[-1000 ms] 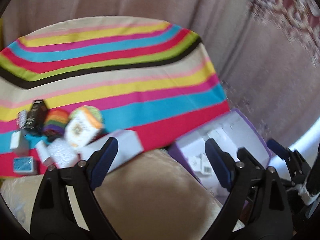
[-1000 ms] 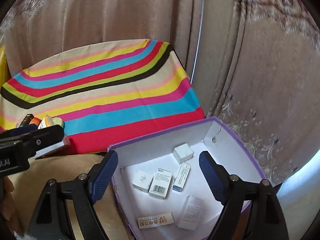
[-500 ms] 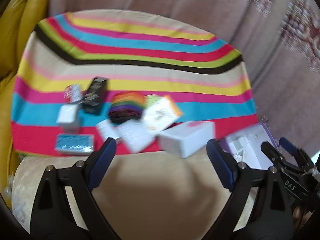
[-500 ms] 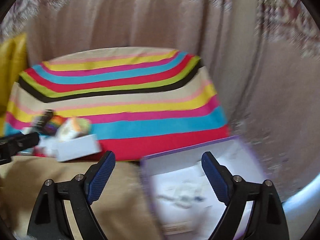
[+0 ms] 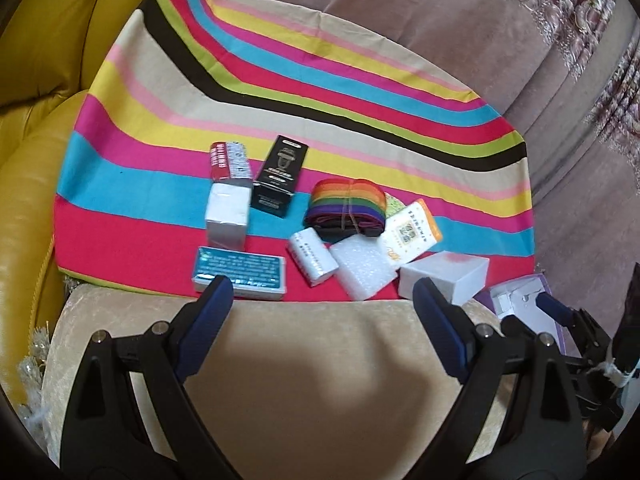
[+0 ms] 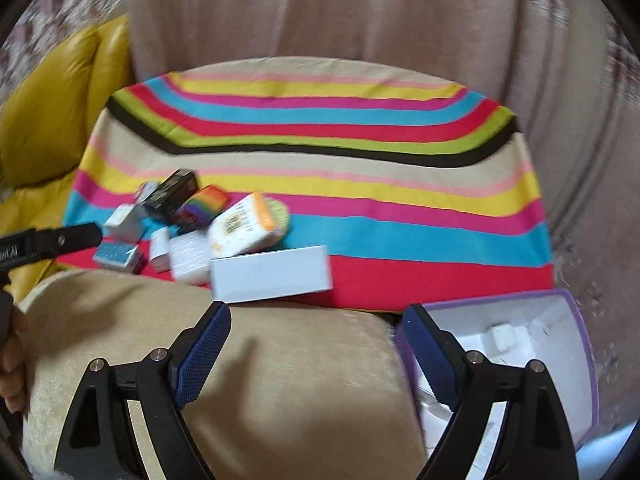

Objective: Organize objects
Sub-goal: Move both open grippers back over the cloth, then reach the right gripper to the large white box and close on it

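My left hand-held gripper (image 5: 322, 304) has two matte black arms, each ending in a dark blue ribbed pad (image 5: 210, 312), with round silver screws on the upper edges. My right hand-held gripper (image 6: 316, 330) is built the same: black frame with triangular cut-outs, cross-hatched blue pads (image 6: 206, 350), silver screws. At nine o'clock in the right wrist view, bare fingers (image 6: 12, 364) show beside a black bar with white lettering.

striped cloth (image 5: 280, 80) matt woven | yellow cushion (image 5: 36, 60) glossy leather | white box (image 6: 272, 274) smooth card
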Motion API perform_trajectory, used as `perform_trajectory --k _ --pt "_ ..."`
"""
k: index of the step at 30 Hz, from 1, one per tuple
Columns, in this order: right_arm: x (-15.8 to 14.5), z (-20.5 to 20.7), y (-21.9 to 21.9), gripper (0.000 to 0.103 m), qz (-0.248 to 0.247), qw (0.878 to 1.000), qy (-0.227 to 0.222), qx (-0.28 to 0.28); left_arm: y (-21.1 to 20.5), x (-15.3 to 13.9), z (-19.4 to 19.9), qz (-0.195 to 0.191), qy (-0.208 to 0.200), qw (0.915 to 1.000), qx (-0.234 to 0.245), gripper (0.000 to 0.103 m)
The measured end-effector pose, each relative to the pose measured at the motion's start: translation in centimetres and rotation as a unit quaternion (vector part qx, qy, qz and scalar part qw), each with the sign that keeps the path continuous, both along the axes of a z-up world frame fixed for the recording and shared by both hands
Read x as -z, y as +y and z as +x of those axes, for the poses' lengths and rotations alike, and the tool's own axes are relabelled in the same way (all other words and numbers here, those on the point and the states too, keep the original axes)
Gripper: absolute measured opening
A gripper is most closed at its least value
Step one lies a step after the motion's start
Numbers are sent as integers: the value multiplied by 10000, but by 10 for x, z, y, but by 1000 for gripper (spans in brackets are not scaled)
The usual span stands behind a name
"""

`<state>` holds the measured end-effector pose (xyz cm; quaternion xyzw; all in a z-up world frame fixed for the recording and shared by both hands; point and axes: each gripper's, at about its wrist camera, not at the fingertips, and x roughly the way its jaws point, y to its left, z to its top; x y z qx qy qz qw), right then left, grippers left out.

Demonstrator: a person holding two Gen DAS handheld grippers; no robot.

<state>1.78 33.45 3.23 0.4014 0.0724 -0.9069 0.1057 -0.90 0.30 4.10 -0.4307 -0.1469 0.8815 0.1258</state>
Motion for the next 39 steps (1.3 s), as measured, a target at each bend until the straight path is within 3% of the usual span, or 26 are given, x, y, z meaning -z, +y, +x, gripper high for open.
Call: perform_trajectory --k 8,21,39 --pt "9 -22 -18 89 50 9990 -203 -402 -28 10 -9 -52 -232 9991 -358 93" --pt "26 -52 -30 89 27 9951 -597 -792 -28 16 -16 -63 -368 9987 -356 93" --pt "23 -60 -32 90 398 9942 -422 -903 -30 21 -33 -201 -466 9982 -332 93"
